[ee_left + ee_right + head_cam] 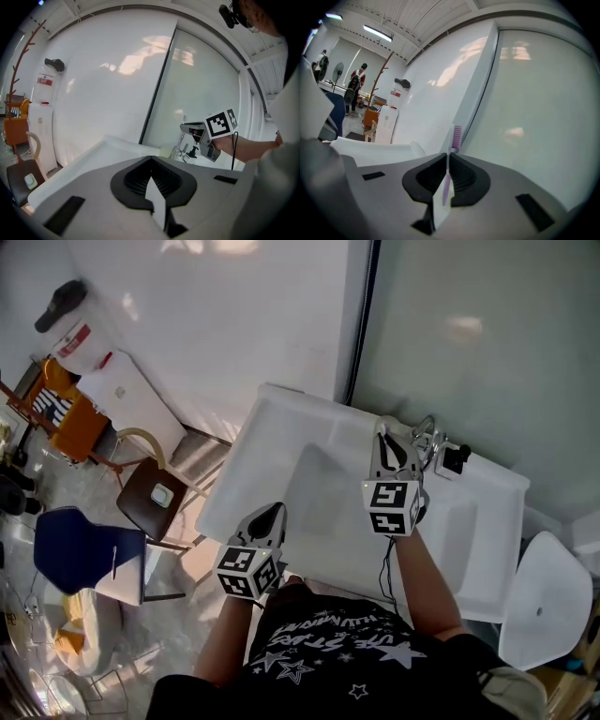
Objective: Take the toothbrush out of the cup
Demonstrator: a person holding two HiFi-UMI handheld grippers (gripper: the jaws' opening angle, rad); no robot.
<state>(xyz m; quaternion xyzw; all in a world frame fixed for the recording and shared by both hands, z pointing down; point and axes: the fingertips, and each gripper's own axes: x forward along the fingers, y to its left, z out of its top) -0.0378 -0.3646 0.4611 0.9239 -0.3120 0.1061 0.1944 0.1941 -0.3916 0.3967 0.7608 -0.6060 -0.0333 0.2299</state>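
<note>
A toothbrush (456, 133) with a pale purple handle and pink bristles stands upright between the jaws of my right gripper (449, 157), which is shut on its handle. In the head view the right gripper (384, 442) hangs over the far right part of the white table (272, 442). Just to its right is a small clear cup (427, 439), apart from the brush. My left gripper (272, 514) is over the table's near left edge. In its own view the left gripper (151, 159) has its jaws together with nothing between them.
A small black object (456, 457) sits beside the cup. A white chair (548, 601) stands at the right, and a brown chair (155, 498) and a blue one (75, 549) on the floor at the left. A white wall and a frosted panel rise behind the table.
</note>
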